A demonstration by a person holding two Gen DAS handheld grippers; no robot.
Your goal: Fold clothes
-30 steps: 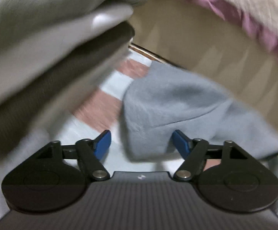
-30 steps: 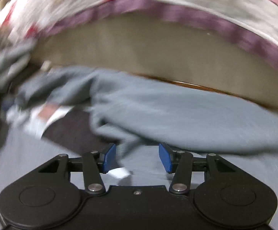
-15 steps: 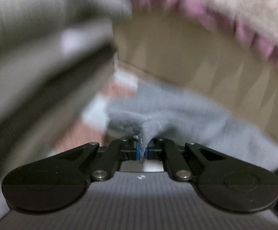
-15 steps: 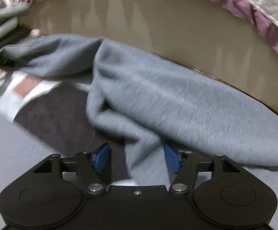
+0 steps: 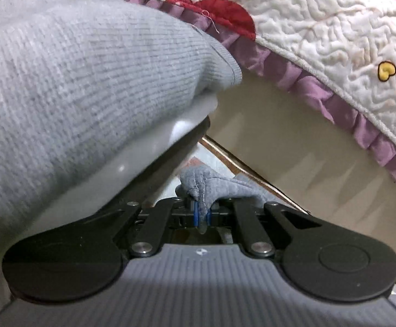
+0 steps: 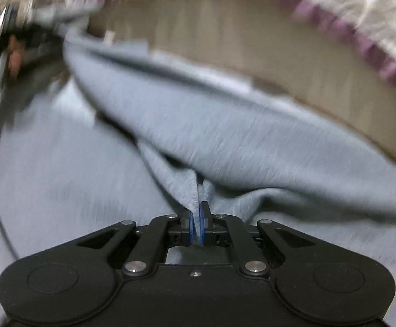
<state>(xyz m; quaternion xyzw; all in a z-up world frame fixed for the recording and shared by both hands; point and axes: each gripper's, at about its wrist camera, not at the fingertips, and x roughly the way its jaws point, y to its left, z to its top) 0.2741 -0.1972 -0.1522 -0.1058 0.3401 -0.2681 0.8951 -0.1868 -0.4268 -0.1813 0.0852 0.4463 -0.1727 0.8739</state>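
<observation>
A blue-grey knit garment (image 6: 225,136) lies crumpled across the floor below a bed. In the right wrist view my right gripper (image 6: 196,223) is shut on a fold of it, the cloth rising in a ridge from between the blue pads. In the left wrist view my left gripper (image 5: 202,215) is shut on a bunched corner of the same garment (image 5: 206,185), lifted off the floor. A person's grey ribbed sleeve (image 5: 75,87) fills the left half of that view and hides the floor behind it.
A beige bed base (image 5: 293,147) runs behind the garment, with a white quilted cover and purple frill (image 5: 334,100) hanging over it. A wooden floor strip (image 5: 241,163) lies at its foot. The right wrist view is blurred, with dark clutter (image 6: 12,54) at the far left.
Both grippers went from open to shut on the garment, the left first, the right just now. The left gripper has risen with its pinched corner; the right view has shifted and blurred.
</observation>
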